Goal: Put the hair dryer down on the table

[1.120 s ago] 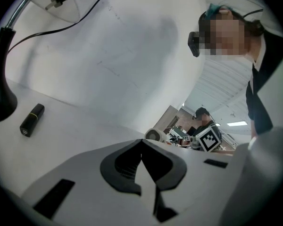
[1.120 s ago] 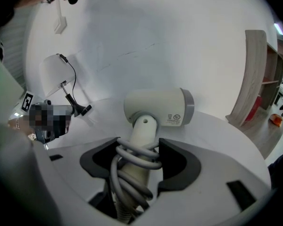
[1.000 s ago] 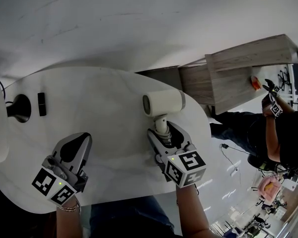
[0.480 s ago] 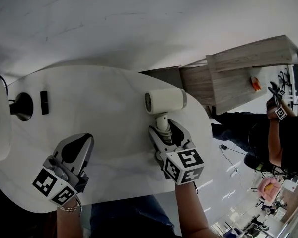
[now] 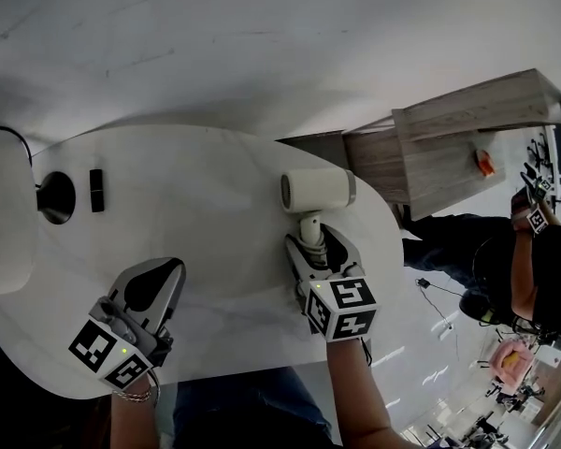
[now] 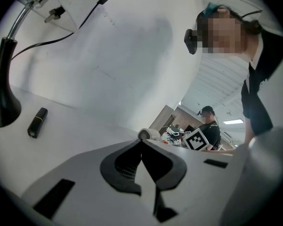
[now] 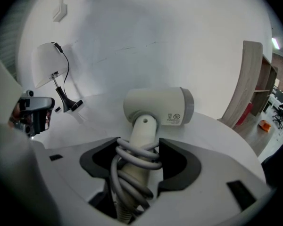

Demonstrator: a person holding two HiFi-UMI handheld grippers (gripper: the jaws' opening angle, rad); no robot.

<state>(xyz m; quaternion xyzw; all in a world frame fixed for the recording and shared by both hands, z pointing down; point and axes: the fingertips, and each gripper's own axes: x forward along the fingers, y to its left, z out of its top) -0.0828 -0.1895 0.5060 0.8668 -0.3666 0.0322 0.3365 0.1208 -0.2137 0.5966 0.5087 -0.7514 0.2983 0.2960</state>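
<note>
The cream hair dryer is over the right part of the white oval table, its barrel lying crosswise and its mouth facing left. My right gripper is shut on its handle, which has the grey cord wound round it. Whether the barrel touches the tabletop I cannot tell. My left gripper hovers over the table's near left part, tips together and holding nothing. In the left gripper view the dryer shows small beyond the closed tips.
A black lamp base and a small black stick-shaped object sit at the table's left, beside a white lampshade. A wooden shelf unit stands past the right edge, and another person stands there.
The whole view has drifted slightly to the right. The right gripper still holds the dryer in about the same spot over the table, and the left gripper has stayed put.
</note>
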